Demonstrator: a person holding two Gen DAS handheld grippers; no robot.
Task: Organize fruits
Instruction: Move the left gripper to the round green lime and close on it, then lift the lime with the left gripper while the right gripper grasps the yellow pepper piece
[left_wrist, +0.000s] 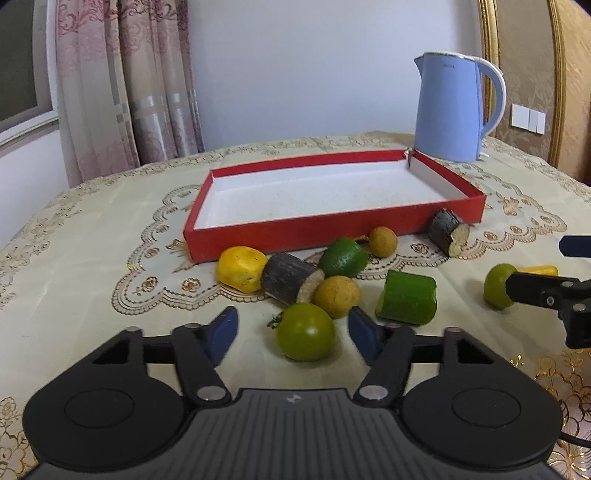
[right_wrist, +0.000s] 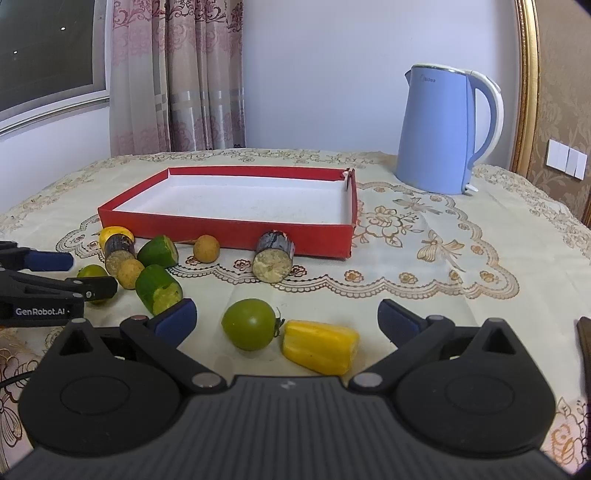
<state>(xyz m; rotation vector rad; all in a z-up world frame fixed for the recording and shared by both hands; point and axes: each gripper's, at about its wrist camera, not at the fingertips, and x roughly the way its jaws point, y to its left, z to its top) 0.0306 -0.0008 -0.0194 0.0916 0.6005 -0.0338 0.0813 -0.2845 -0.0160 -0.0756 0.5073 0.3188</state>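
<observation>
My left gripper (left_wrist: 293, 326) is open, with a green tomato (left_wrist: 306, 331) on the cloth between its blue pads and a gap on each side. Just beyond it lie a yellow piece (left_wrist: 240, 267), a dark cane piece (left_wrist: 291, 282), a tan round fruit (left_wrist: 337, 295) and two green chunks (left_wrist: 406, 297). My right gripper (right_wrist: 288, 317) is open wide over a second green tomato (right_wrist: 250, 324) and a yellow pepper piece (right_wrist: 319, 345), touching neither. The red tray (left_wrist: 332, 229) with a white, empty floor stands behind the fruit.
A blue kettle (left_wrist: 448, 110) stands behind the tray's right corner. Another cane piece (right_wrist: 273, 258) and a small tan fruit (right_wrist: 207, 248) rest against the tray's front wall (right_wrist: 221, 232). An embroidered cloth covers the table; curtains and a wall lie beyond.
</observation>
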